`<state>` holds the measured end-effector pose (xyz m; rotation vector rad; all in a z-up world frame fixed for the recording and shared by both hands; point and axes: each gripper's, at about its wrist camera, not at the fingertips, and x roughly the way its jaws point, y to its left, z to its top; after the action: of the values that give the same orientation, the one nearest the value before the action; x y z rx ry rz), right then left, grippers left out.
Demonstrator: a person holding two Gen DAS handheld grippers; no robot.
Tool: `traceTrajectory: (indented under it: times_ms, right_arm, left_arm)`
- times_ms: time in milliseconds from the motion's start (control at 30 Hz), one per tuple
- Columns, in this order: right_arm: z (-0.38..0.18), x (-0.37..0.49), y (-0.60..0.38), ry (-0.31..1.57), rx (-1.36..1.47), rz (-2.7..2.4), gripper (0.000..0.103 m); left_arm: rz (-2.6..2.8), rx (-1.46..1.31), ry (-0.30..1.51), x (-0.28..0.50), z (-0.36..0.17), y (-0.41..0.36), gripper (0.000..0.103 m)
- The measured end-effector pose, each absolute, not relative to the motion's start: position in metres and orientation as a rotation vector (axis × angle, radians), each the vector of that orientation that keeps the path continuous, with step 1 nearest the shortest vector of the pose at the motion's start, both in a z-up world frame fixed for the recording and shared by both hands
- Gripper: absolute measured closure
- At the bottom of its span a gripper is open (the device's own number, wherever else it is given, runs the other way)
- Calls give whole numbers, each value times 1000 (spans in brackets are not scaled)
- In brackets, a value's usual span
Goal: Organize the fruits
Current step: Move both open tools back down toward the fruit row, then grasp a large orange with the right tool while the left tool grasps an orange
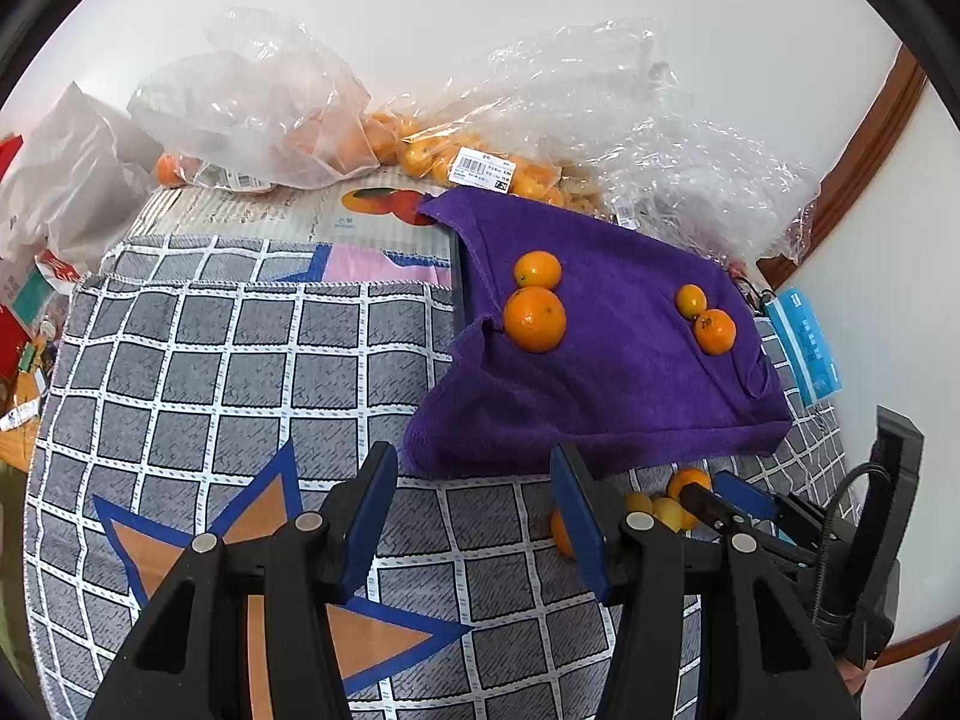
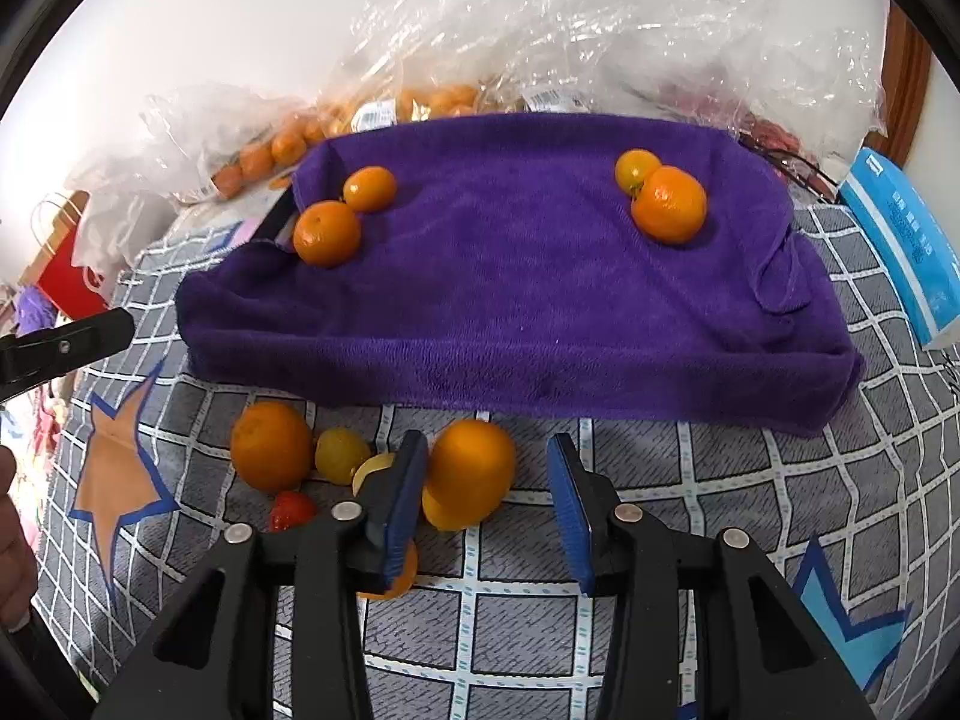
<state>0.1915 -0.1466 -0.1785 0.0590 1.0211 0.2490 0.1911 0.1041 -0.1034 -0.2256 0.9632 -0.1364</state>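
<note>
A purple towel (image 2: pixel 510 276) covers a raised block on the checked cloth. On it lie two pairs of oranges: a left pair (image 2: pixel 327 233) and a right pair (image 2: pixel 668 204); both also show in the left wrist view, left pair (image 1: pixel 534 319) and right pair (image 1: pixel 714 331). In front of the towel lies a loose pile: a large orange (image 2: pixel 271 447), small yellow fruits (image 2: pixel 341 455), a red fruit (image 2: pixel 291 510) and an oval orange (image 2: pixel 474 471). My right gripper (image 2: pixel 489 516) is open, its jaws just above the oval orange. My left gripper (image 1: pixel 474 516) is open and empty over the cloth.
Clear plastic bags (image 1: pixel 420 144) with several oranges lie behind the towel by the white wall. A blue packet (image 2: pixel 906 246) lies right of the towel. A red paper bag (image 2: pixel 66 282) stands at the far left. The checked cloth (image 1: pixel 240 360) spreads to the left.
</note>
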Motion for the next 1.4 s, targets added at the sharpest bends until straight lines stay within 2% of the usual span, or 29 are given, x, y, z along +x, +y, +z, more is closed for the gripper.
traceTrajectory:
  times_ms: [333, 400, 667, 933, 1400]
  right_arm:
    - [-183, 193, -142, 1031, 63, 241, 62]
    - [-185, 195, -139, 1035, 56, 250, 70]
    - [-177, 181, -164, 988, 35, 192, 70]
    - [-195, 171, -191, 1015, 54, 177, 70]
    - [-187, 156, -212, 960, 9, 126, 70]
  left_arm:
    - [-153, -243, 963, 183, -108, 111, 52]
    - [-148, -248, 961, 180, -108, 112, 52]
    - [-142, -239, 975, 172, -110, 99, 52]
    - [-191, -168, 1011, 168, -118, 57, 52]
    - [-237, -123, 1106, 193, -153, 17, 53]
